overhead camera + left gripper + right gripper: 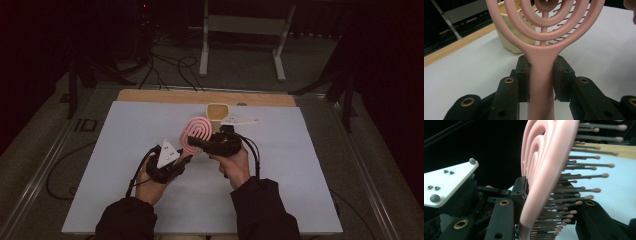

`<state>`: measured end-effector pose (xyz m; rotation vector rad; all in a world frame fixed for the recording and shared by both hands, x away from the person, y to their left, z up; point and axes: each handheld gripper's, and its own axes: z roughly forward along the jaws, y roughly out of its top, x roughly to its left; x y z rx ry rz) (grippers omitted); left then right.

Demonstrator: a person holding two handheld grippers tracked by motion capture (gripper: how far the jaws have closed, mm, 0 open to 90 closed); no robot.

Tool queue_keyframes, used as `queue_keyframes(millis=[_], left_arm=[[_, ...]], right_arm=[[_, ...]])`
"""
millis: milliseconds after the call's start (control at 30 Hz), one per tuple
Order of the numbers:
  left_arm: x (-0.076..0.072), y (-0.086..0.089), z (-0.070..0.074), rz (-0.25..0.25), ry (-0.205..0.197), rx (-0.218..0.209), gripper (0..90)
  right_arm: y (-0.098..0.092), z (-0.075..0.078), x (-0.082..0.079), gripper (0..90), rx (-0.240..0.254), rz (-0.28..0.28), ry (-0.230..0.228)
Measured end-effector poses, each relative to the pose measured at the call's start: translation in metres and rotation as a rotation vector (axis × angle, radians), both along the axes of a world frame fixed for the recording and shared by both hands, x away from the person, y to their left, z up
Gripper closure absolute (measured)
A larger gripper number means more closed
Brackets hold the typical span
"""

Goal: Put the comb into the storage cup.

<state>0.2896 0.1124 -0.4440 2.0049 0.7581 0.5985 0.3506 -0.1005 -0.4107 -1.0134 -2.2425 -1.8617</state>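
Pink plastic vented hairbrush (541, 60), light and stiff, sits clenched by its slim handle in the left gripper (541, 80), right gripper (544, 202) clamping the slippery bristled head.

This looks like a lab or recording studio set up for capturing hand work, not a home. A white sheet (125, 165) covers a wooden table (200, 96) that stands on grey carpeted floor (240, 65). Black cables (170, 67) trail loosely across that floor behind the table, and the white legs of a metal stand (242, 30) rise beyond them. Dark curtains or drapes close off the surroundings on every side, and metal rails (35, 175) run along the table's edges.
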Motion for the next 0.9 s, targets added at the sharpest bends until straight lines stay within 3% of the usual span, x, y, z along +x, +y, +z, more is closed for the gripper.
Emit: queue_keyframes(millis=[100,267,533,567,600,700,900], left_arm=[[0.001,0.000,0.000,0.008,0.006,-0.018,65.5],[0.002,0.003,-0.001,0.062,-0.001,-0.041,41.4],[-0.001,0.014,0.006,0.123,-0.008,-0.091,11.7],[0.000,0.019,0.007,0.125,0.006,-0.110,11.7],[0.000,0.022,0.007,0.124,0.018,-0.114,2.6],[-0.001,0.030,0.006,0.134,0.018,-0.145,0.0],[-0.005,0.045,0.005,0.164,0.003,-0.148,0.0]], right_arm=[[0.001,0.002,-0.001,63.5,0.003,0.002,-0.003],[0.006,0.003,-0.002,63.6,0.003,0.007,-0.014],[0.007,0.005,-0.001,63.7,0.008,-0.008,-0.021],[0.007,0.005,-0.001,63.7,0.009,-0.008,-0.021],[0.008,0.006,-0.001,63.7,0.010,-0.011,-0.023],[0.008,0.006,-0.001,63.8,0.008,-0.019,-0.026],[0.008,0.009,0.000,63.7,0.006,-0.029,-0.036]])
